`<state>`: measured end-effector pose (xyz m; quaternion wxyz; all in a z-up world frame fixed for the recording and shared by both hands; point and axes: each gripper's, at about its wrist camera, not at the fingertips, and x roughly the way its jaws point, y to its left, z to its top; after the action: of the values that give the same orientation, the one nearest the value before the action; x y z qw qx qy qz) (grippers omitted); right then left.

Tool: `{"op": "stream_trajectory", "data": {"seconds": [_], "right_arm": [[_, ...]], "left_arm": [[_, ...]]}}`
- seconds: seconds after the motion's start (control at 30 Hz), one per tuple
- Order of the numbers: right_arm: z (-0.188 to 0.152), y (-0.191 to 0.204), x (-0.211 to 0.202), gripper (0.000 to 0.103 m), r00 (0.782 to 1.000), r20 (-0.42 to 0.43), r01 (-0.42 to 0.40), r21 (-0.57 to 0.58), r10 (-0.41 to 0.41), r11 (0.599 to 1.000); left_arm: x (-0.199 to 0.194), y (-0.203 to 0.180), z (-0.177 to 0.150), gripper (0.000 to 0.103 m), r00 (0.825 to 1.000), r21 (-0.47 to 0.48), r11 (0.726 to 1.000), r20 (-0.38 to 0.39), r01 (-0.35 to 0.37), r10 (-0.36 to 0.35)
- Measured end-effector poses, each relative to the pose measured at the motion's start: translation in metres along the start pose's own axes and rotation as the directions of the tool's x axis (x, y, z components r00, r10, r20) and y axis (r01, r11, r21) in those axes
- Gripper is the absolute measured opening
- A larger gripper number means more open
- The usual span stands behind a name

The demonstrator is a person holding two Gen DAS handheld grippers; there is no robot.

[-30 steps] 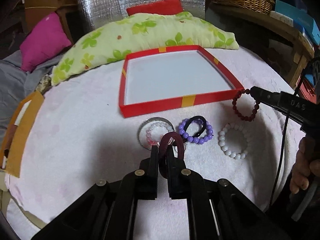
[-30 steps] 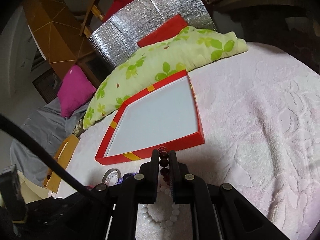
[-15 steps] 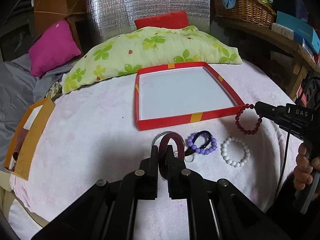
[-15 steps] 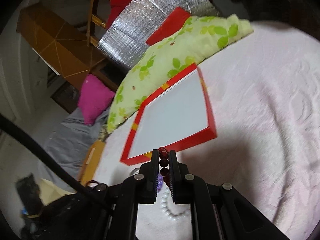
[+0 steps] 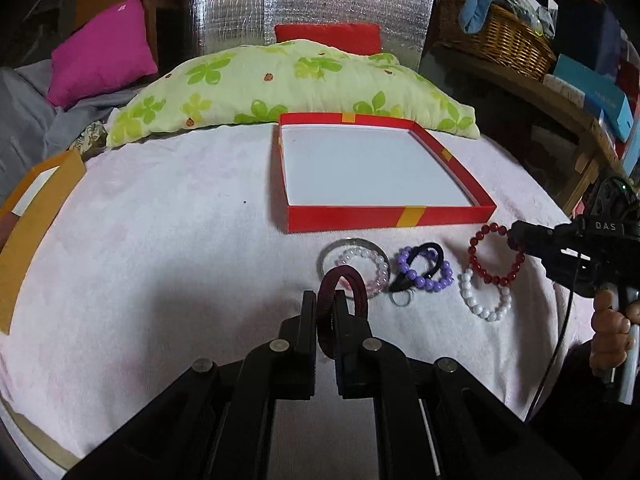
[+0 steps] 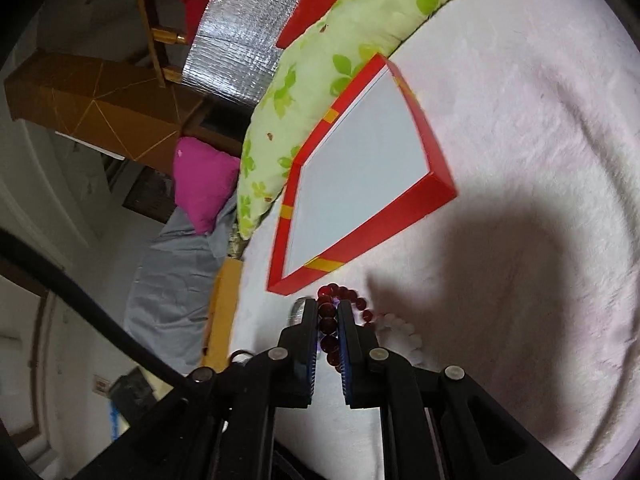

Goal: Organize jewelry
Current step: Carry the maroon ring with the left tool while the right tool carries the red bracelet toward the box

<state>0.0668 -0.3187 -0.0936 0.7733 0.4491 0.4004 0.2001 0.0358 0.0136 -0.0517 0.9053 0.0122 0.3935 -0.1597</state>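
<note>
The left gripper point(image 5: 325, 304) is clamped on a dark maroon band point(image 5: 343, 285), whose loop arches up between and beyond the fingertips, lifted just above a clear bangle point(image 5: 352, 245) that rings a pale pink bead bracelet point(image 5: 378, 266). The right gripper point(image 6: 332, 307) pinches a red bead bracelet point(image 6: 329, 325) — a few beads sit squeezed between the jaws while the rest of the loop hangs free by the near wall of the red box point(image 5: 384, 216). In the left view that loop overlaps the far edge of a white bead bracelet point(image 5: 484, 304) lying on the pink cloth point(image 5: 160, 248). Between bangle and white beads lie a purple bead bracelet point(image 5: 424, 276) and a black hair tie point(image 5: 420, 260), tangled together. The box — white inside, holding nothing — sits towards the cloth's far edge, against a green-leaf pillow point(image 5: 280, 84).
</note>
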Motion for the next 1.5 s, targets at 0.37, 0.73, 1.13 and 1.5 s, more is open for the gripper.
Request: {"op": "stream_trajectory", "data": {"seconds": [0.37,0.73,1.13,1.5], "right_arm": [[0.049,0.029,0.013,0.011,0.999,0.028,-0.026,-0.018,0.027,0.999],[0.056,0.032,0.026,0.011,1.000,0.004,-0.010,-0.048,0.010,0.999],[0.044,0.043,0.022,0.011,1.000,0.012,0.026,-0.117,-0.024,0.993],[0.048,0.053,0.018,0.011,0.999,0.047,0.002,-0.143,0.004,0.990]], "left_arm": [[0.012,0.007,0.058,0.008,0.991,0.041,0.994,0.078,0.102,-0.105],[0.046,0.026,0.012,0.008,0.994,-0.008,0.997,-0.073,0.079,-0.079],[0.030,0.037,0.002,0.008,0.999,-0.016,1.000,-0.052,-0.006,0.005],[0.010,0.028,0.028,0.008,0.999,0.024,0.999,0.037,0.031,-0.031]]}}
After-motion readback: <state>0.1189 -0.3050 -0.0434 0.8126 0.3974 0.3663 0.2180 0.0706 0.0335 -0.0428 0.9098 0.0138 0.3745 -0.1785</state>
